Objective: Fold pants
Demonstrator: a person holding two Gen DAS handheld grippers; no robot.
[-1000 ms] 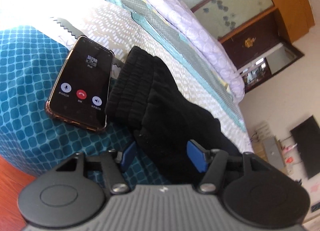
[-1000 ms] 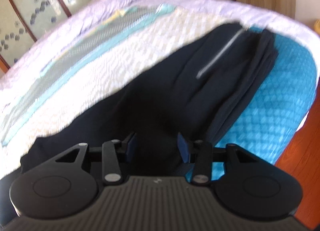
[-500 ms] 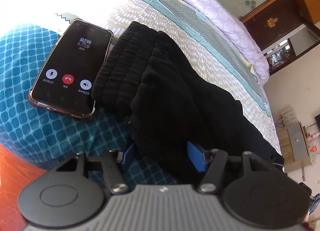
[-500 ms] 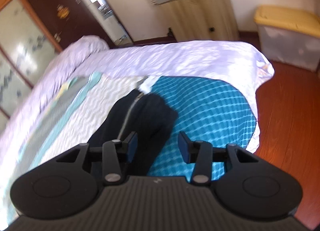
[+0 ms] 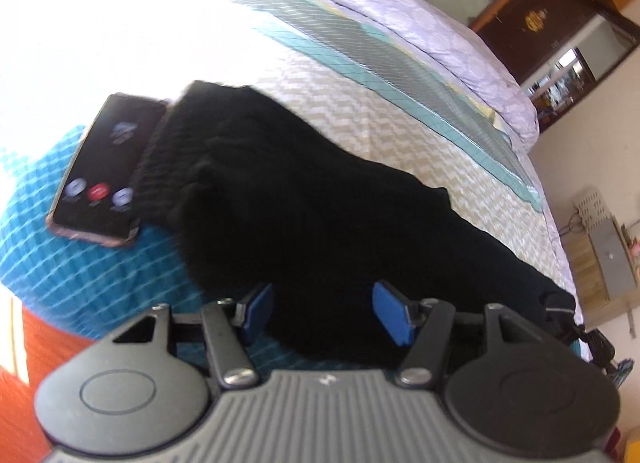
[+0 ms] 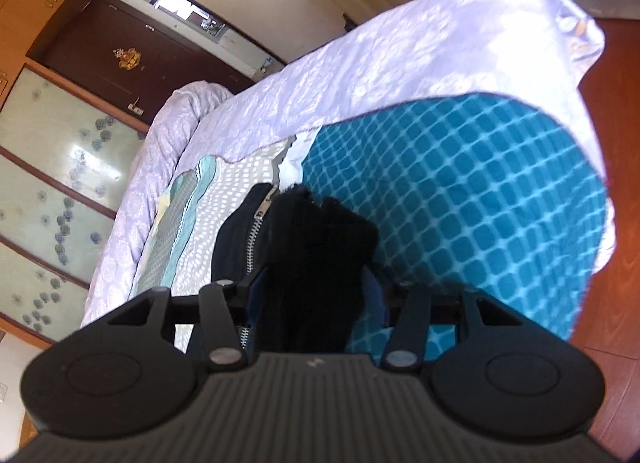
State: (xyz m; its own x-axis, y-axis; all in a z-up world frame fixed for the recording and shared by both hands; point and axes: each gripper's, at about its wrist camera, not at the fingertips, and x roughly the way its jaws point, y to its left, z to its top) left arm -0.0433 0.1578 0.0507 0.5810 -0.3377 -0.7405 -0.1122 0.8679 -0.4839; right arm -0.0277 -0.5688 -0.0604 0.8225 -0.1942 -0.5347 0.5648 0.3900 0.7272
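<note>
Black pants lie stretched along the bed, their ribbed waistband at the left beside a phone. My left gripper is open, its blue pads over the near edge of the pants, and holds nothing. In the right wrist view the leg end of the pants, with a silver zipper, sits between the jaws of my right gripper. The jaws stand partly closed with the fabric between them; whether they pinch it is unclear.
A phone with a call screen lit lies on the teal checked blanket against the waistband. The bed's near edge drops to a red-brown wooden floor. A lilac quilt covers the far side; wardrobe behind.
My right gripper has come down onto the leg end of the pants, which now fills the gap between its jaws. My left gripper has drifted right along the pants and stayed open.
</note>
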